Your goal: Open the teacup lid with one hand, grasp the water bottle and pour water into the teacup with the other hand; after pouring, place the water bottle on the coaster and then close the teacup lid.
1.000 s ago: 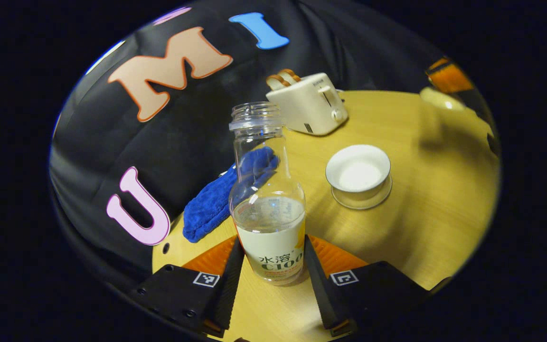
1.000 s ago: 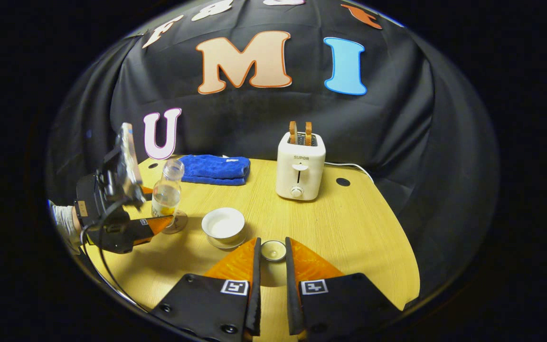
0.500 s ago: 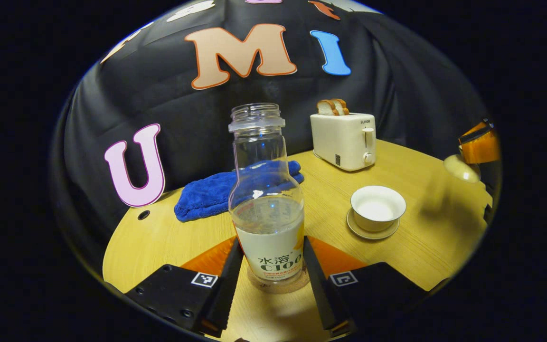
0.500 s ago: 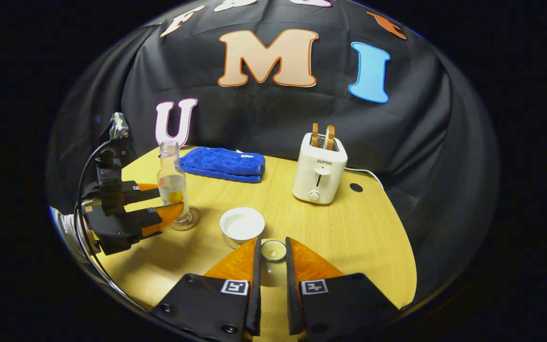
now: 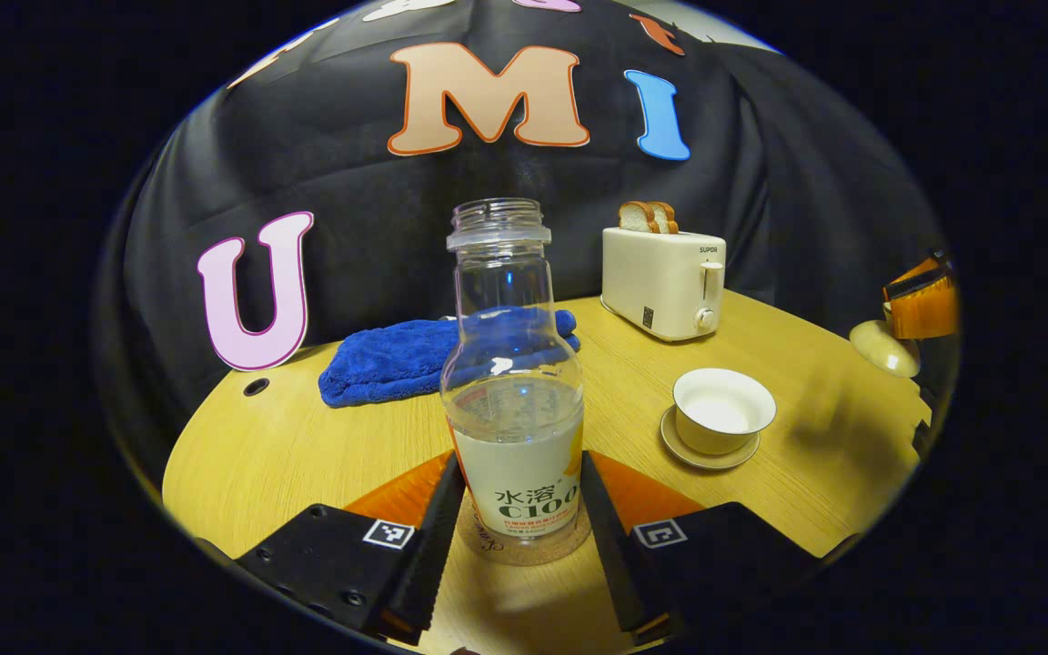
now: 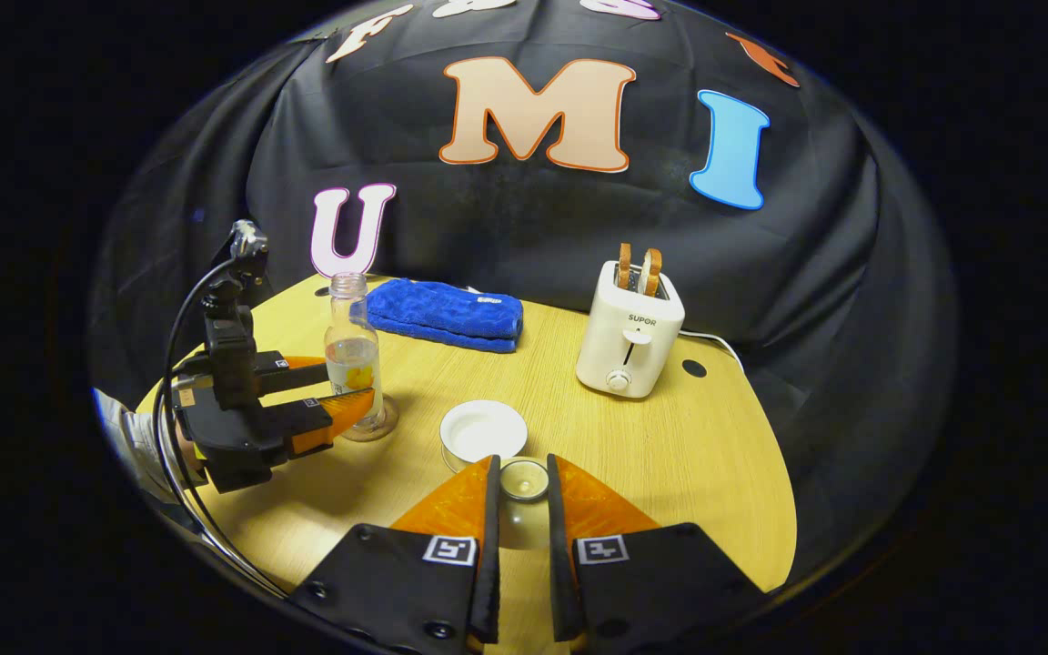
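In the left gripper view, the left gripper has its two fingers pressed against the labelled lower part of the water bottle, one on each side; the bottle stands upright, uncapped and about a third full, its base on the round cork coaster between the fingertips. Ahead of this claw and slightly to its left a folded blue towel lies on the wooden table; ahead to its right stands a cream toaster with two slices in it, and nearer on the right the open teacup sits on its saucer. In the right gripper view, the right gripper is narrowed onto the knob of the teacup lid, held just past its fingertips, with the teacup directly beyond and a little left of it. Well off to this claw's left, the left gripper clasps the bottle on the coaster.
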